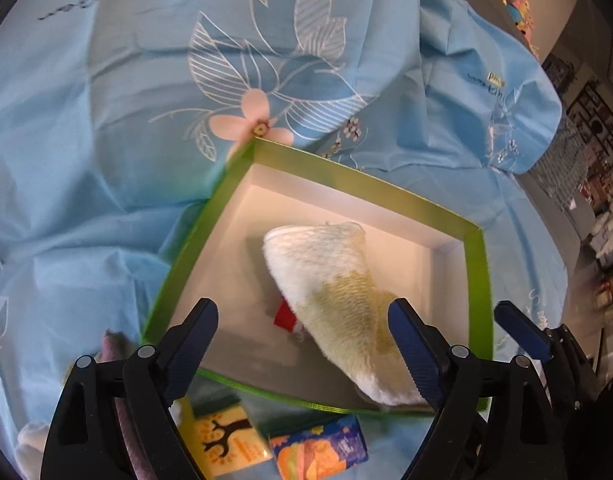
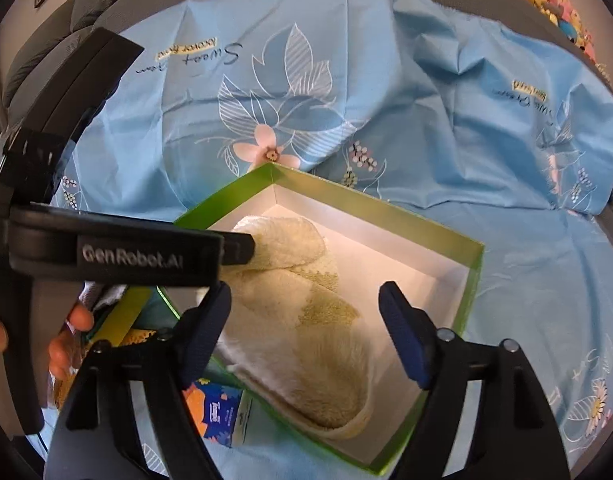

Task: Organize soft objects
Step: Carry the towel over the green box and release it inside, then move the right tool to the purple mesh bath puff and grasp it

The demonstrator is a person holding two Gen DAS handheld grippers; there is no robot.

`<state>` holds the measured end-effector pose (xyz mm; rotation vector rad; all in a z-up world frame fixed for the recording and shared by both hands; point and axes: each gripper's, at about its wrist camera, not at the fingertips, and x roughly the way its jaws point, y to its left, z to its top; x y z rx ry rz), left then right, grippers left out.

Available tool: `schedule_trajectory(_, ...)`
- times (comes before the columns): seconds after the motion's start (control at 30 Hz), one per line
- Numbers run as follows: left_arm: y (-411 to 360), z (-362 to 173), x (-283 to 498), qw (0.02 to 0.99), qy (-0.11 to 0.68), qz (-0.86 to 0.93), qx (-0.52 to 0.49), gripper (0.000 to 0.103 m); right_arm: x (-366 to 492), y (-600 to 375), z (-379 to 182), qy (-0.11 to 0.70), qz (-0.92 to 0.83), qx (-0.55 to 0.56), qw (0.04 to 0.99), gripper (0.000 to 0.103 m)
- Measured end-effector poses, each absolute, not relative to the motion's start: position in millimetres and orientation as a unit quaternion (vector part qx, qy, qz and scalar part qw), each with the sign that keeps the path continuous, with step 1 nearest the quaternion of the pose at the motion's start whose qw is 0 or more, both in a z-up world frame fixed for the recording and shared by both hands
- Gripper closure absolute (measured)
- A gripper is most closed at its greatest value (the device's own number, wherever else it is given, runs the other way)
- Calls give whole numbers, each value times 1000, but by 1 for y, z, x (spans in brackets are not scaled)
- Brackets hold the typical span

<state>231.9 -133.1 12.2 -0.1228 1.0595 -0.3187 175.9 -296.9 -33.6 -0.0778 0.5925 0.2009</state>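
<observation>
A fluffy cream and yellow-green slipper point(image 1: 338, 300) lies inside a green box point(image 1: 346, 176) with a white inside, on a blue flowered sheet. The slipper point(image 2: 306, 320) and the box point(image 2: 370, 200) also show in the right wrist view. My left gripper point(image 1: 302, 340) is open, low over the near side of the box, with the slipper's heel between its fingers, not clamped. My right gripper point(image 2: 306, 320) is open above the slipper. A red tag point(image 1: 284, 316) peeks from under the slipper. The left gripper's body point(image 2: 126, 256) crosses the right wrist view.
A yellow tissue pack point(image 1: 230, 440) and a blue-orange tissue pack point(image 1: 322, 452) lie in front of the box; the latter also shows in the right wrist view point(image 2: 218, 412). A mauve cloth point(image 1: 114, 344) lies at the left. Plush toys point(image 2: 554, 4) sit far back right.
</observation>
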Motion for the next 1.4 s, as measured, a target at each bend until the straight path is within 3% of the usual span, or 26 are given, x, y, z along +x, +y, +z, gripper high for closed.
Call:
schedule_trajectory(0.17,-118,28,207,859,487,-145,-66,6,148,-295,-20,272,94,-41,957,10)
schedule_trajectory(0.37,-100,52,162,878,453,-139,-66,5,105,-287,-3,237,93,-49,966,1)
schedule_trajectory(0.8,-15,82,58,910,393,-115,-64,4,23,-260,-10,236,147,-66,958,1)
schedule_trajectory(1.07,57,45,23,898,414,-59,-135,4,6,-237,-33,261,196,-59,943,1)
schedule_trajectory(1.4,91,-20,-7,876,447,-25,-181,4,-5,-183,-76,292,279,-67,912,1)
